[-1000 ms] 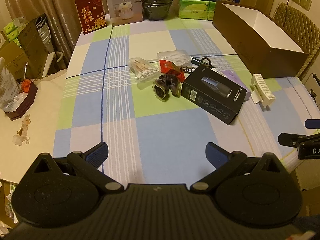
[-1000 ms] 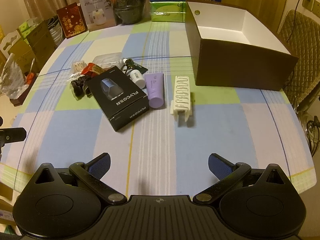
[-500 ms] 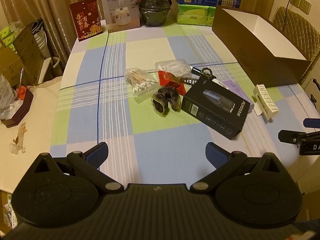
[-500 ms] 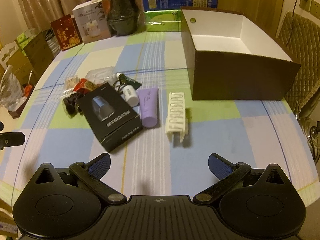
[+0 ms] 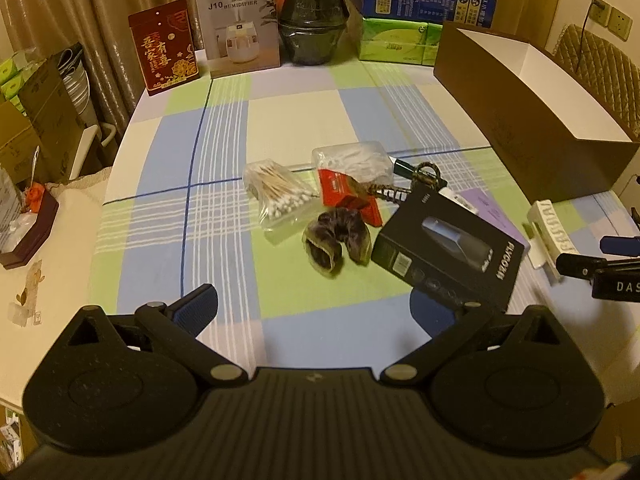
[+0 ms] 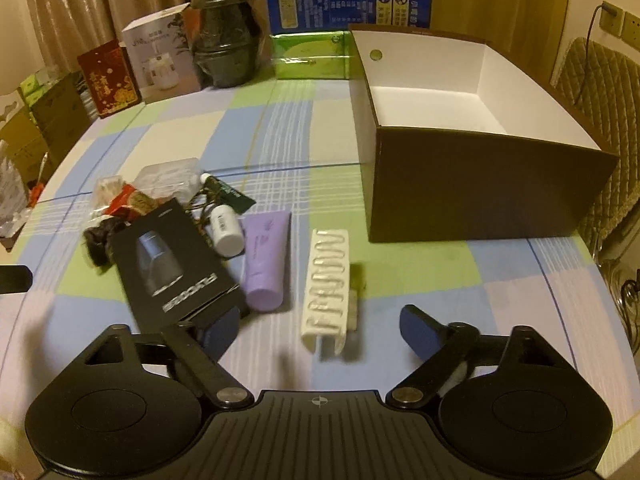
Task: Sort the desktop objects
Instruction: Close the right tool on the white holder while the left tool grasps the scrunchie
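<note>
A pile of small things lies mid-table: a black product box (image 5: 448,258) (image 6: 176,264), a purple tube (image 6: 266,262), a white bottle (image 6: 226,230), cotton swab packs (image 5: 276,192), a dark scrunchie (image 5: 334,240) and a red packet (image 5: 346,196). A white comb-like clip (image 6: 326,290) lies just ahead of my right gripper (image 6: 316,330), whose jaws are closing with the clip's near end between them, untouched. My left gripper (image 5: 314,310) hangs open over bare cloth in front of the scrunchie. The open brown box (image 6: 472,140) stands at the right.
Along the table's far edge stand a red card box (image 5: 166,46), a humidifier box (image 5: 240,24), a dark vase (image 5: 312,24) and green and blue packs (image 5: 400,38). Cartons crowd the left side (image 5: 36,128). A quilted chair (image 6: 600,92) is at the right.
Both grippers have moved forward and down toward the pile. The right gripper's jaws have narrowed and the white clip now sits between them. The left gripper's right finger now overlaps the black box's corner.
</note>
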Demonstrator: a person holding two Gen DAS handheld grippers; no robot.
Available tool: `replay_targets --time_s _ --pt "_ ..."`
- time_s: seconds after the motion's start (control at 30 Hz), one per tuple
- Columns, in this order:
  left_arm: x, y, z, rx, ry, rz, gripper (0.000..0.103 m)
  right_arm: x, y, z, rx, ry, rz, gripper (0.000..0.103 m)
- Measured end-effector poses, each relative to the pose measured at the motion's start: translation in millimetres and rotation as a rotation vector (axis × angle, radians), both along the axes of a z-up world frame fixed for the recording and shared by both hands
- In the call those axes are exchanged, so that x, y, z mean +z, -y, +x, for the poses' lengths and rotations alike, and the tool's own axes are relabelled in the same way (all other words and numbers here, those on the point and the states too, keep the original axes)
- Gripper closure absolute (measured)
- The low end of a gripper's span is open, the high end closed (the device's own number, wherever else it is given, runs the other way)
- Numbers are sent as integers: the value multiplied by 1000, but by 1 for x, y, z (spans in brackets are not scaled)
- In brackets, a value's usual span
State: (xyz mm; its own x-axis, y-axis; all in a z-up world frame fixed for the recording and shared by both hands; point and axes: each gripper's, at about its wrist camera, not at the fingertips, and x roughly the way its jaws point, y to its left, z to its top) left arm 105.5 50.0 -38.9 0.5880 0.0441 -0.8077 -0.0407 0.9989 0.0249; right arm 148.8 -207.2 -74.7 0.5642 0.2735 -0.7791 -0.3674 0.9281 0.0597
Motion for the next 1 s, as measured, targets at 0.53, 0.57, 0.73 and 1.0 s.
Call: replay_targets --time_s 0.53,0.57,0.73,1.0 --pt "-20 -2 48 24 -9 -4 15 -23 -3 36 42 -44 -58 78" --pt "-21 -1 51 25 -9 -5 16 -22 -2 37 38 -38 -66 78" --pt "-31 1 63 34 -10 -11 20 -20 16 46 -5 -42 -79 78" --pt "-52 -3 87 37 -27 -53 44 -18 50 53 -72 -47 -86 78"
